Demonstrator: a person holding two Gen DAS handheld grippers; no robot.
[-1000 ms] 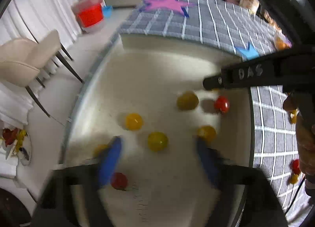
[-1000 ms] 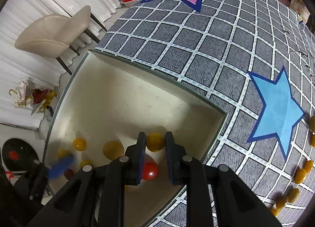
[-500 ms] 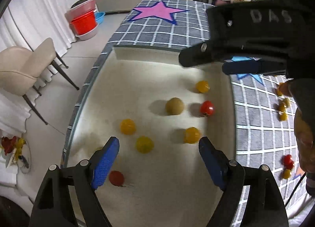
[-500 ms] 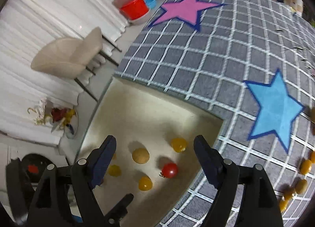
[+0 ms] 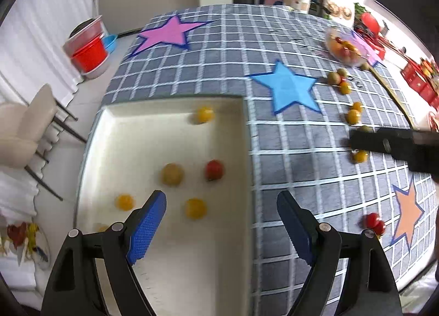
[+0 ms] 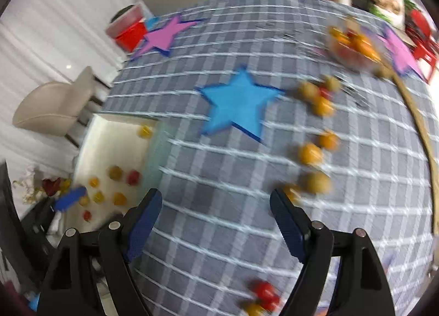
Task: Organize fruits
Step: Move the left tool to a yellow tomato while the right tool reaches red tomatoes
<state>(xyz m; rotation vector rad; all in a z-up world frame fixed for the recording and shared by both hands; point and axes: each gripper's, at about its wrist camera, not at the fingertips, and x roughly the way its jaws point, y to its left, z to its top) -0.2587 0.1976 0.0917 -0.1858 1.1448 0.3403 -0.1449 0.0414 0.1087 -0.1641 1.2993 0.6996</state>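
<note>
A cream tray (image 5: 175, 261) sits at the table's left edge and holds several yellow cherry tomatoes and a red one (image 5: 214, 170). It also shows in the right wrist view (image 6: 109, 148). My left gripper (image 5: 221, 222) is open and empty above the tray's right rim. My right gripper (image 6: 215, 220) is open and empty over the grey checked cloth (image 6: 219, 179), right of the tray. Loose yellow tomatoes (image 6: 310, 154) and red ones (image 6: 264, 292) lie on the cloth near it. The right gripper's black finger (image 5: 384, 144) shows at the right of the left wrist view.
A clear bowl of fruit (image 5: 343, 48) stands at the far right of the table. Blue (image 5: 288, 88), pink (image 5: 167, 33) and orange (image 5: 408, 211) stars mark the cloth. A beige chair (image 5: 24, 129) and red tubs (image 5: 87, 53) stand on the floor to the left.
My right gripper opened, left the red tomato in the tray and swung right over the cloth. My left gripper rose and shifted right to the tray's rim.
</note>
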